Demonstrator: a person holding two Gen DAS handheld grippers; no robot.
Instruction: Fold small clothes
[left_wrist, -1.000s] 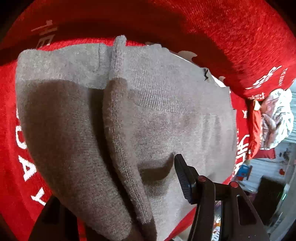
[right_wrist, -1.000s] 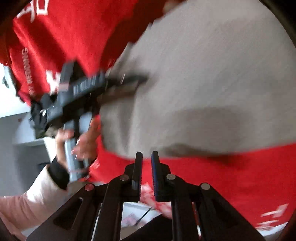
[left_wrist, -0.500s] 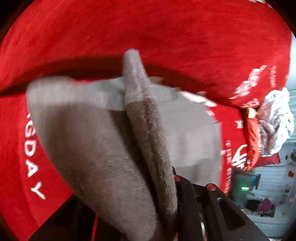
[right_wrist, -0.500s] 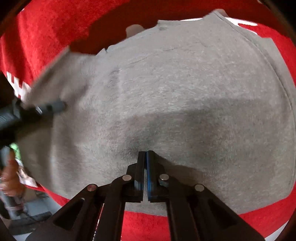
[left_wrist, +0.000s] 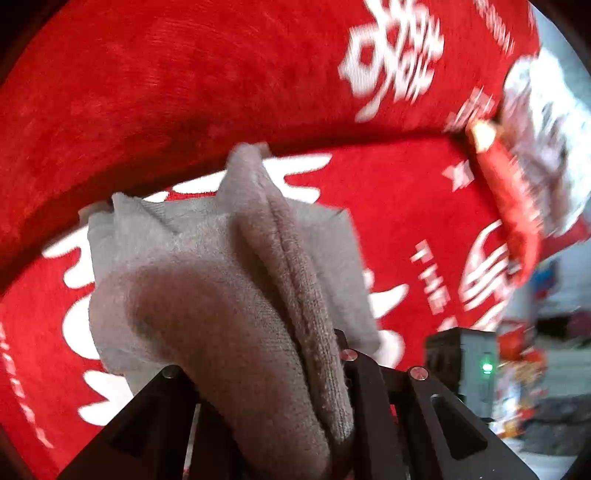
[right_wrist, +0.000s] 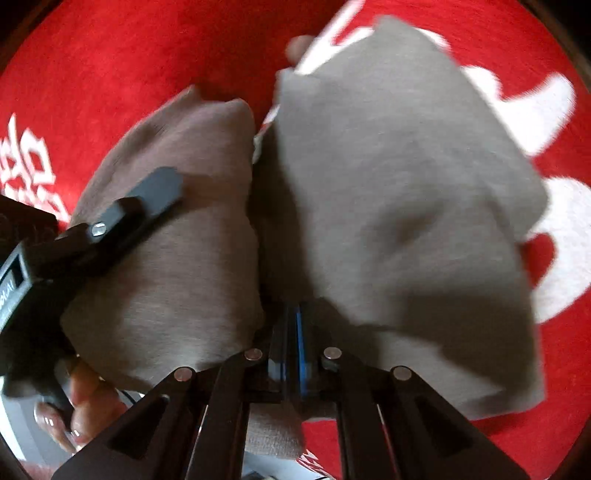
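Note:
A small grey-brown knitted garment (left_wrist: 236, 295) is lifted off the red cloth with white lettering (left_wrist: 184, 92). My left gripper (left_wrist: 269, 369) is shut on a bunched edge of it; the fabric hides its fingertips. In the right wrist view the garment (right_wrist: 406, 184) hangs in two halves, folded toward each other. My right gripper (right_wrist: 293, 332) is shut on its lower edge at the crease. The left gripper's finger (right_wrist: 147, 199) lies on the left half, with the person's hand below it.
A crumpled white and red cloth pile (left_wrist: 535, 129) lies at the far right of the red cloth. Beyond the edge stands a dark box with a green light (left_wrist: 480, 365).
The garment lay spread flat a second ago. Both grippers have closed on its edges and lifted it, bringing the left half over toward the right half.

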